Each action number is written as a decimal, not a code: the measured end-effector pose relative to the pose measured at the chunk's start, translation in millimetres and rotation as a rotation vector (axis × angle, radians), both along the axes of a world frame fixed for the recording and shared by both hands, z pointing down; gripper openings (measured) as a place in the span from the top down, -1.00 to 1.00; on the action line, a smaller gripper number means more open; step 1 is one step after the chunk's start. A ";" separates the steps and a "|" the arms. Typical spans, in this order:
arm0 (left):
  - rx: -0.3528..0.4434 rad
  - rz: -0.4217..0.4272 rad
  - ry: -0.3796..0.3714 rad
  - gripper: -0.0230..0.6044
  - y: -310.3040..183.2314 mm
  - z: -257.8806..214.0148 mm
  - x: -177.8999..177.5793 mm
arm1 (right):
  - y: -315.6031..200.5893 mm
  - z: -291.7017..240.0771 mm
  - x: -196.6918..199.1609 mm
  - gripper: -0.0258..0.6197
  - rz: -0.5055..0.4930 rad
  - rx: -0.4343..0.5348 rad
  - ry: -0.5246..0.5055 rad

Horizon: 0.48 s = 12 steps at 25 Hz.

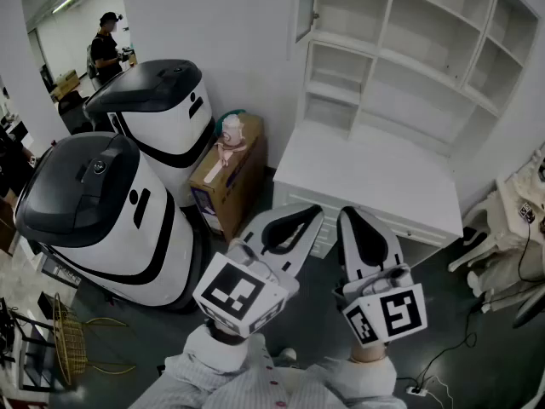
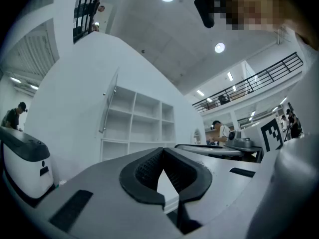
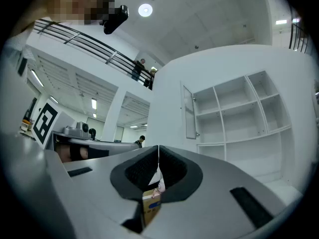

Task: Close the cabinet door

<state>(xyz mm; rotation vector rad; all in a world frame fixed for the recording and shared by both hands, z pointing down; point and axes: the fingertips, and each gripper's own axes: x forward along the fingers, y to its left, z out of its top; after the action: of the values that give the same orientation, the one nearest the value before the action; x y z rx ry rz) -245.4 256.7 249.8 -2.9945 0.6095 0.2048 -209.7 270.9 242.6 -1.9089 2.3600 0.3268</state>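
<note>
The cabinet door [image 1: 306,11] stands swung open at the top left of the white shelves [image 1: 426,32], above the white surface [image 1: 366,177]. It must be reached first, as it is well apart from both tools. Its free edge should then be pushed gently until it lies flat. The left gripper [image 1: 298,224] is held low and tipped a little up, its fingers pressed together on nothing. The right gripper [image 1: 358,224] is held just beside it the same way, fingers pressed together and empty.

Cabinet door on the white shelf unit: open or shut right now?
Open. The cabinet door stands swung out at the upper left corner of the shelf unit, seen nearly edge-on, leaving the compartments exposed.
</note>
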 end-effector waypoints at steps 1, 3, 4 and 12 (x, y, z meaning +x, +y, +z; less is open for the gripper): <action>0.000 -0.002 0.004 0.89 0.9 -1.1 3.6 | 0.7 -0.1 3.2 0.87 -0.002 0.001 0.000; 0.002 -0.006 0.007 0.89 3.1 -2.4 10.2 | 2.7 -0.3 9.3 0.87 -0.007 0.004 -0.002; 0.004 -0.007 0.006 0.89 4.5 -2.1 13.1 | 4.4 -0.5 12.1 0.87 -0.009 0.006 -0.004; 0.016 -0.019 -0.017 0.89 15.6 -0.2 34.9 | 16.7 2.4 31.6 0.87 -0.036 0.011 -0.028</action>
<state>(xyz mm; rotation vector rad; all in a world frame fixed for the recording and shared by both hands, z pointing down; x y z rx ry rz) -210.6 272.2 249.5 -2.9705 0.6314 0.1827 -178.1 287.6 245.0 -1.8517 2.3667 0.3080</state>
